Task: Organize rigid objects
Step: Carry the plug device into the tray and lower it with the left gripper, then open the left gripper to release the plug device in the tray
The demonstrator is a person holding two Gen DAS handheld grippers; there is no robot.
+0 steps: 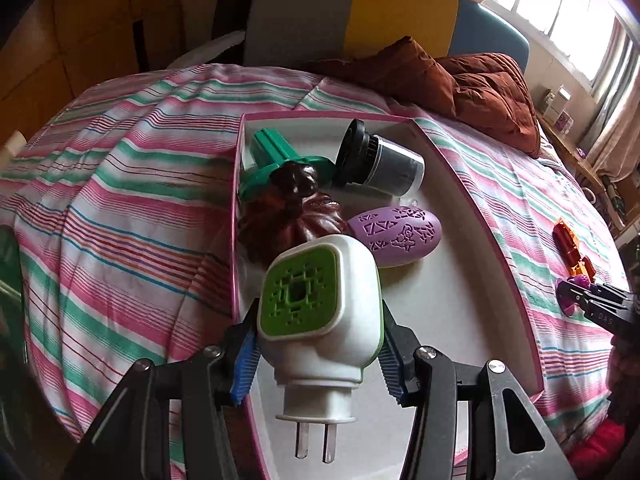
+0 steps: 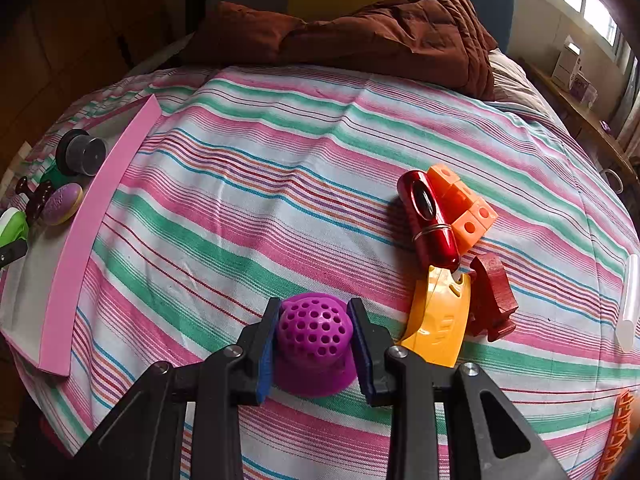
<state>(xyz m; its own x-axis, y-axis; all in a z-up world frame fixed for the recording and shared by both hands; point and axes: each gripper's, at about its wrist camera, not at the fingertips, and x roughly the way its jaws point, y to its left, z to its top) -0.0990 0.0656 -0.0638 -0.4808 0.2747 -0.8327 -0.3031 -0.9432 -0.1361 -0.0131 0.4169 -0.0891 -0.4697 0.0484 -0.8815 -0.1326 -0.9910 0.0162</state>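
Plug-in diffuser (image 1: 318, 312) sits clamped by its smooth sides in the left gripper (image 1: 318, 354) over the pink-edged tray (image 1: 472, 216), probably light, hard and a bit slippery. Right gripper (image 2: 314, 350) squeezes the purple perforated dome (image 2: 314, 338) on the striped bedsheet (image 2: 240, 200); looks stiff, so grabbing the dome beats the thin flange.

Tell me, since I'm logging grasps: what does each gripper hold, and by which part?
The left gripper clamps the white plug-in device by its sides; the right gripper grips the purple perforated dome by its sides.

Plug-in unit (image 1: 320, 312): smooth semi-gloss plastic. Brown figurine (image 1: 288, 212): glossy. Red capsule (image 2: 430, 220): shiny, metallic look. Purple perforated dome (image 2: 314, 336): matt plastic. Bed sheet (image 2: 280, 200): woven striped cloth.
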